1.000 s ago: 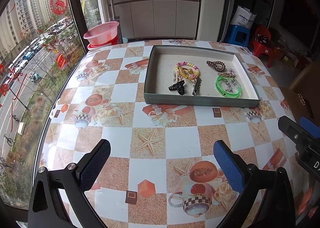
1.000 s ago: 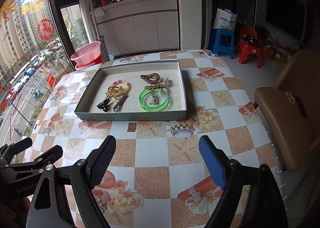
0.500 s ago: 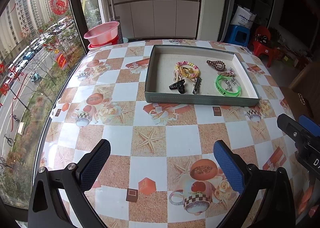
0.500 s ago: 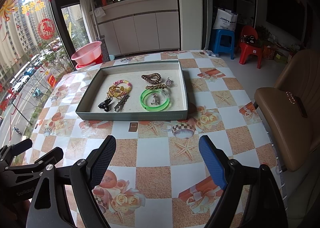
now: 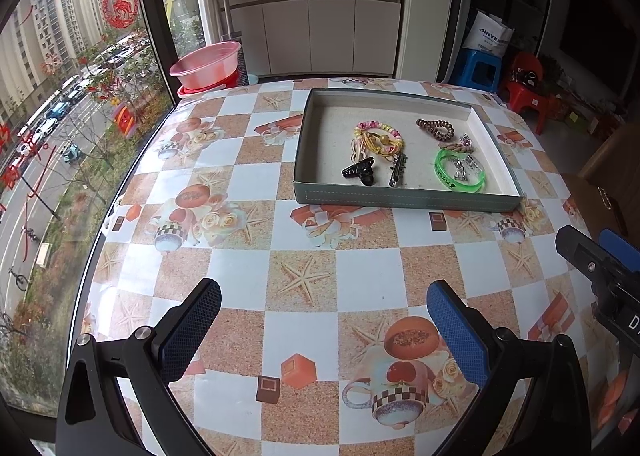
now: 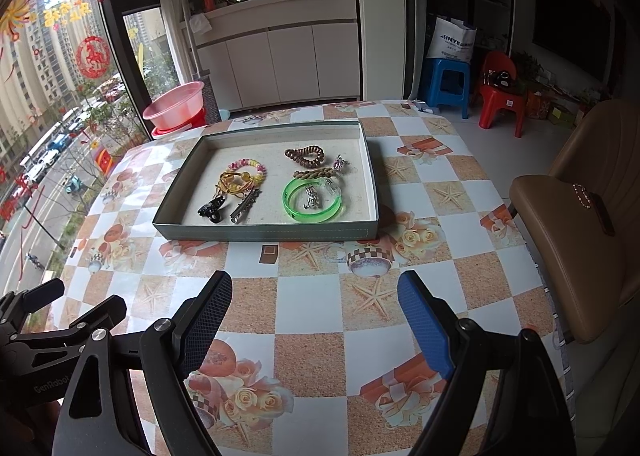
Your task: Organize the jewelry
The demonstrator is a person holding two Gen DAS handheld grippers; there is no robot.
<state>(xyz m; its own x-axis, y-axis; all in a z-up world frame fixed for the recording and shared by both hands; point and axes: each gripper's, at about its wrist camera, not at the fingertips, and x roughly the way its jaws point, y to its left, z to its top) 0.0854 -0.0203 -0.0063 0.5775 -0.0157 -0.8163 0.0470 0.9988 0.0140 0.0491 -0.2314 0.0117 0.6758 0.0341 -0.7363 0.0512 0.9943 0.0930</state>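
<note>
A grey-green tray (image 5: 404, 201) (image 6: 264, 234) stands on the far half of the table. In it lie a green bangle (image 5: 460, 175) (image 6: 312, 201), a brown coil hair tie (image 5: 436, 128) (image 6: 305, 155), a pastel bead bracelet (image 5: 376, 132) (image 6: 247, 169), a black claw clip (image 5: 360, 172) (image 6: 212, 209), a metal hair clip (image 5: 398, 172) (image 6: 245, 206) and small silver pieces. My left gripper (image 5: 324, 320) is open and empty over the near table. My right gripper (image 6: 314, 314) is open and empty, also well short of the tray.
The table has a checkered cloth with starfish and teacup prints (image 5: 304, 280). A pink basin (image 5: 206, 64) sits behind the table by the window. A tan chair (image 6: 576, 216) stands right of the table. A blue stool (image 6: 448, 84) and a red chair (image 6: 500, 96) stand beyond.
Both grippers have drawn back slightly from the tray, which looks a little farther away. Both stay open and empty. The jewelry has not moved.
</note>
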